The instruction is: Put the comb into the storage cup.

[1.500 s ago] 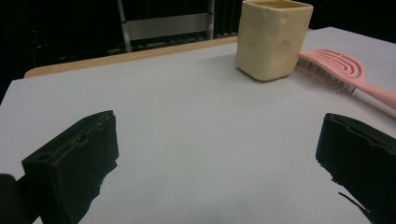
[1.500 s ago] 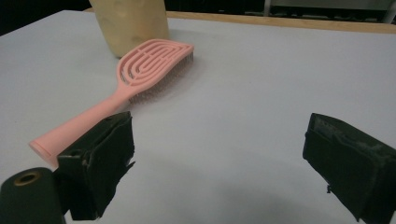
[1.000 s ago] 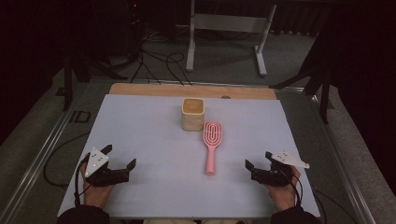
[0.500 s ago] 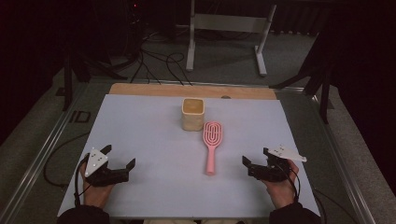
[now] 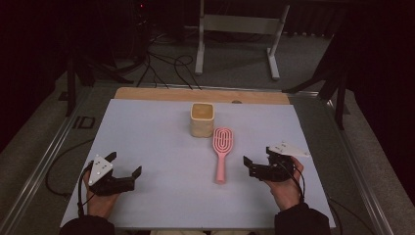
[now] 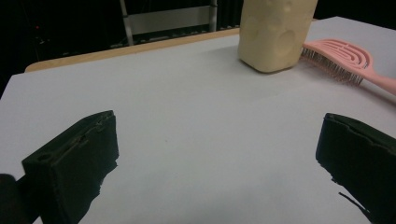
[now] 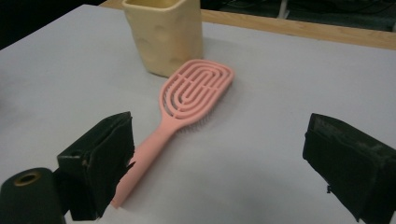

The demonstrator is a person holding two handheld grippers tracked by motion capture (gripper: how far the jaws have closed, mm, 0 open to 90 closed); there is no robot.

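Centre frame on the table (image 5: 147, 127), the pink plastic hairbrush (image 5: 222, 152) lies just beside the cream dimpled cup (image 5: 202, 119); both wide-open hand-held grippers, left (image 5: 122, 166) and right (image 5: 254, 164), could nudge its handle askew.

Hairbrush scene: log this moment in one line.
left gripper open | right gripper open, near hairbrush | cup upright

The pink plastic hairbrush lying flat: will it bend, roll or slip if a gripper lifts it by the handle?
The pink plastic hairbrush looks rigid, so it probably will not bend. It rests bristles down with a flat oval head, so rolling seems unlikely. The slim, smooth handle might twist between jaws, its head weighing one end.
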